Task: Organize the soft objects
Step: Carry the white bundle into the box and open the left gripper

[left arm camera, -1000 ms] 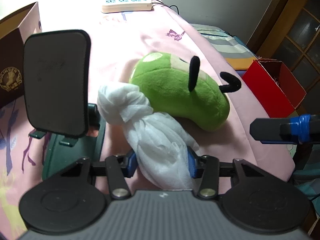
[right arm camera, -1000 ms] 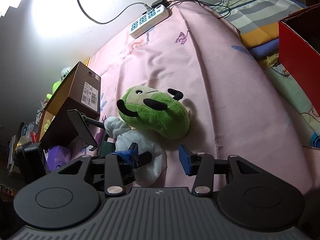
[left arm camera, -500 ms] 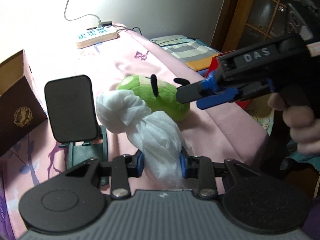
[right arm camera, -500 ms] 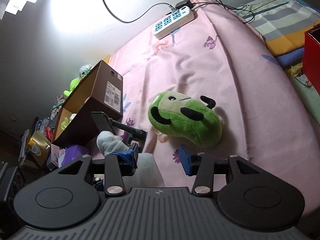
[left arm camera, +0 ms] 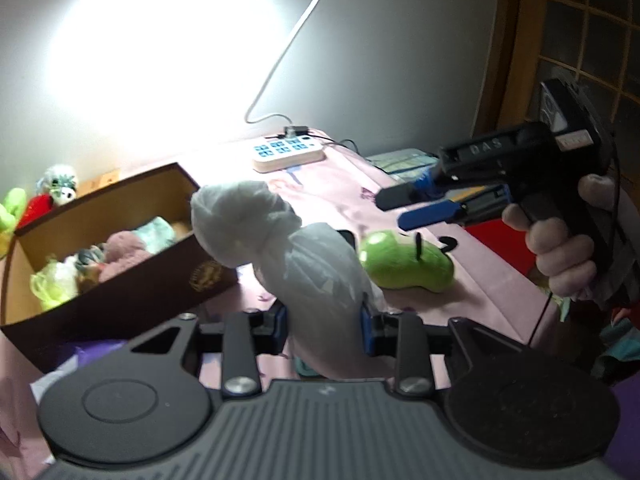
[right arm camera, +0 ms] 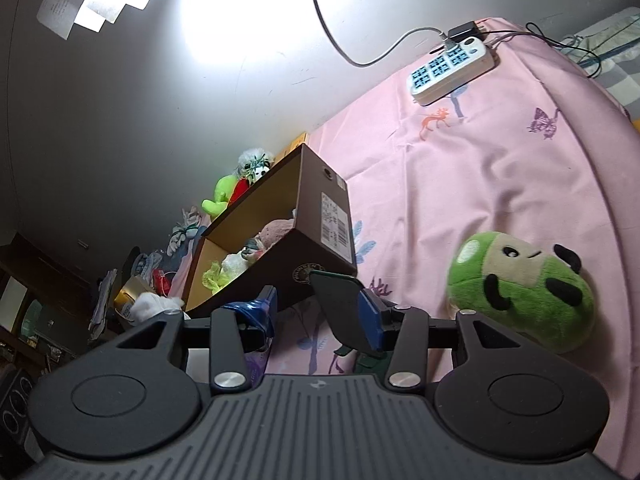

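My left gripper (left arm camera: 323, 322) is shut on a white knotted cloth bundle (left arm camera: 280, 240) and holds it raised in the air, to the right of an open brown cardboard box (left arm camera: 120, 276) that holds several soft toys. A green plush toy (left arm camera: 404, 262) lies on the pink cloth beyond it; it also shows in the right wrist view (right arm camera: 524, 288). My right gripper (right arm camera: 316, 316) is open and empty above the cloth, and shows in the left wrist view (left arm camera: 420, 206) held in a hand. The box also shows in the right wrist view (right arm camera: 320, 248).
A white power strip (right arm camera: 452, 68) with cables lies at the far edge of the pink cloth (right arm camera: 500, 168). A dark phone stand (right arm camera: 340, 304) sits by the box. More plush toys (right arm camera: 240, 184) sit behind the box by the wall.
My left gripper has lifted the white bundle up off the cloth and swung left toward the box. My right gripper has moved left, away from the green plush.
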`<state>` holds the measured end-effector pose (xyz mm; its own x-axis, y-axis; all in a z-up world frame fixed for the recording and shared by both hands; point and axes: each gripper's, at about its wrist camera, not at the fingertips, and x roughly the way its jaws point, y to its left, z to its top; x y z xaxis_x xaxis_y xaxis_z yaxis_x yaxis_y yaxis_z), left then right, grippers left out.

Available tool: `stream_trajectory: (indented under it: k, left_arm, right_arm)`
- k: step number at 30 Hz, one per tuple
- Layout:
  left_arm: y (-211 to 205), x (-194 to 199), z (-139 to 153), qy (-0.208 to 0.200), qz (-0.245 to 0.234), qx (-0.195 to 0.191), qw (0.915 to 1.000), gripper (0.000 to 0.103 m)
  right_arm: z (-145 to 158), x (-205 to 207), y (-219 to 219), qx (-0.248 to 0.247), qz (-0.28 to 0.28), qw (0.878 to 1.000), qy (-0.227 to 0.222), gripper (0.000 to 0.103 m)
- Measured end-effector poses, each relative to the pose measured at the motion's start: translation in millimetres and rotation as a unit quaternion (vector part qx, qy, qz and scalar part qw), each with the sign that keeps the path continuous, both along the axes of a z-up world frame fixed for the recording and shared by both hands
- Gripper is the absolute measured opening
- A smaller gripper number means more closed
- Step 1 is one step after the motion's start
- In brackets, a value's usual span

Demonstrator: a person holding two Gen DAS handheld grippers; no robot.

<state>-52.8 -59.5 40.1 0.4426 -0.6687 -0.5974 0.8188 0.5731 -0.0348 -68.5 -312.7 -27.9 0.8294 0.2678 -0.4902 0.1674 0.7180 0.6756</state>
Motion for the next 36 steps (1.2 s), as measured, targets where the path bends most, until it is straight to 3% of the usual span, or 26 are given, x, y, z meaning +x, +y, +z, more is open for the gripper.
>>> stream_trajectory:
  k: [9, 14, 21, 28, 34, 36]
  left_arm:
    - [38.7, 93.8, 15.9, -0.041, 0.092, 0.018, 0.9947, 0.032]
    - [43.3, 153.8, 5.0, -0.043, 0.115, 0.042, 0.9915, 0.033]
    - [41.0, 222.7, -24.9, -0.021, 0.141, 0.074, 0.9870, 0.033]
    - [45.8, 270.2, -57.3, 0.035, 0.163, 0.092, 0.9817, 0.034]
    - [51.8, 285.5, -75.9, 0.062, 0.172, 0.108, 0.9772, 0.049]
    - [54.1, 284.9, -77.0, 0.061, 0.175, 0.109, 0.9766, 0.064]
  right_arm:
    - [4.3, 11.7, 21.6, -0.015, -0.014, 1.000, -0.009, 0.029]
    - [0.9, 7.7, 26.5, -0.013, -0.049, 0.999, -0.004, 0.029]
    - [-4.0, -0.4, 31.4, -0.010, -0.101, 0.995, 0.004, 0.029]
    - [-9.7, -1.4, 39.7, -0.009, -0.137, 0.990, 0.016, 0.029]
    - [-11.3, 3.9, 46.4, -0.009, -0.146, 0.989, 0.026, 0.029]
    - [-10.7, 6.4, 48.7, -0.010, -0.145, 0.989, 0.027, 0.029]
